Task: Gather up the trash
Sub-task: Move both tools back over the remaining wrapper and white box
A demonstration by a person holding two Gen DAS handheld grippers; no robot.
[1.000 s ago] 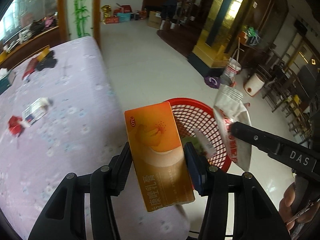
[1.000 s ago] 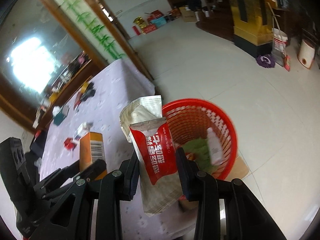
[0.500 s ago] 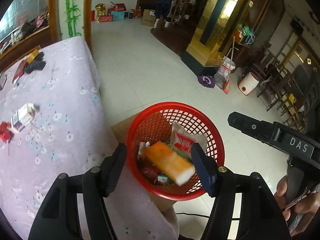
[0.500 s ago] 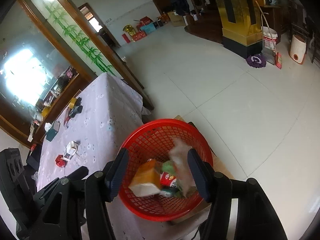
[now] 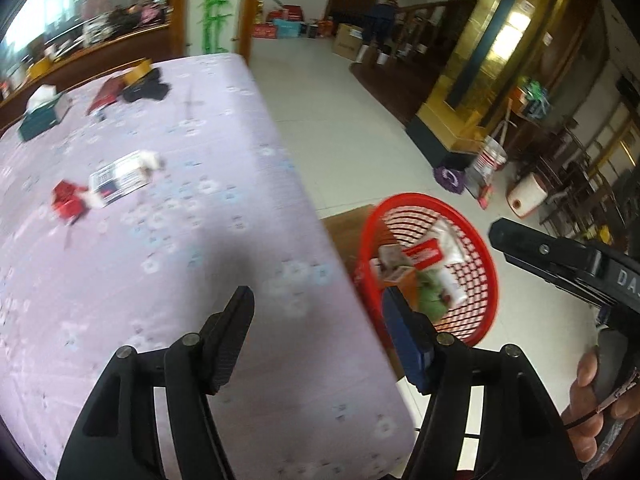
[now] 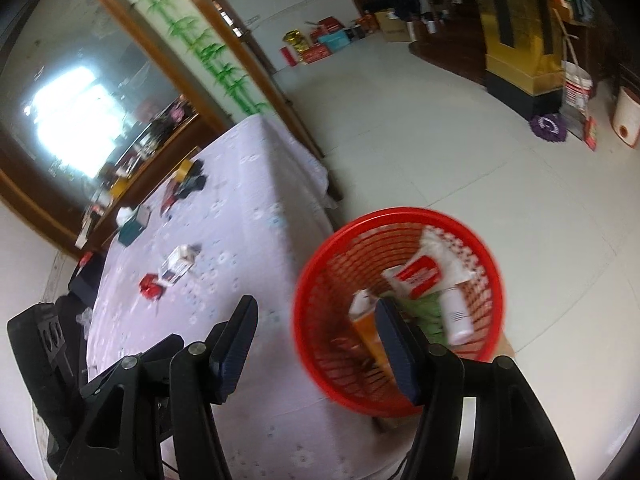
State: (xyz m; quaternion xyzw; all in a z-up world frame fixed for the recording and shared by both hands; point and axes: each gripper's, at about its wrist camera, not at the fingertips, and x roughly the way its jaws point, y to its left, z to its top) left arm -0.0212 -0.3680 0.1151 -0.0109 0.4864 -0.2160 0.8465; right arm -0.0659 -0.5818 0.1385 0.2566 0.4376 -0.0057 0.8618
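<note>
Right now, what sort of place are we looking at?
Probably a large hall in a home: a cloth-covered table, a tiled floor with stacked boxes along the far wall, and a gold pillar beside a wooden staircase.

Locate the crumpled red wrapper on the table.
In the left wrist view, the crumpled red wrapper lies on the lilac floral tablecloth, left side, touching the white printed carton.

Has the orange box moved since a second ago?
Yes. The orange box left the left hand-held gripper, which now gapes empty, and lies down inside the red basket beside the table.
</note>
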